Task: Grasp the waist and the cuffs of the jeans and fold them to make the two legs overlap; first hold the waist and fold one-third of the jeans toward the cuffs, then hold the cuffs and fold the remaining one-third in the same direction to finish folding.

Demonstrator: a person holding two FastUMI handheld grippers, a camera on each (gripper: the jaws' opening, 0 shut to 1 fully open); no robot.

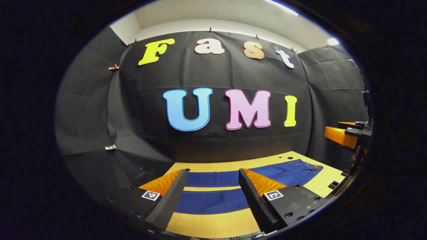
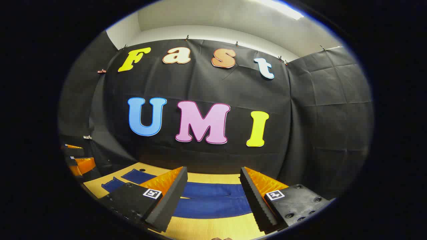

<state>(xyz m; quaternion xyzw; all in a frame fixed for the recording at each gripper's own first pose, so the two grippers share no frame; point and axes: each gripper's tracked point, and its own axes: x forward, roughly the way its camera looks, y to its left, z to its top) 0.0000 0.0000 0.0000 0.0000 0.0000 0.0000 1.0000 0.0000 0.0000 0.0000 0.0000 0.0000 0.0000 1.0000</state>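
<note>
Wooden worktop [image 1: 213,223] carries flat blue denim jeans [image 1: 213,200]: soft, heavyish; grip waist [image 1: 308,165], cuffs [image 2: 115,184]. Left tool [image 1: 211,195], right tool [image 2: 211,196] both spread apart, holding nothing.

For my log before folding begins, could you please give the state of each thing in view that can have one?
jeans: lying flat and unfolded on the table, legs side by side, not overlapping
left gripper: open, holding nothing, above the legs
right gripper: open, holding nothing, above the jeans
</note>
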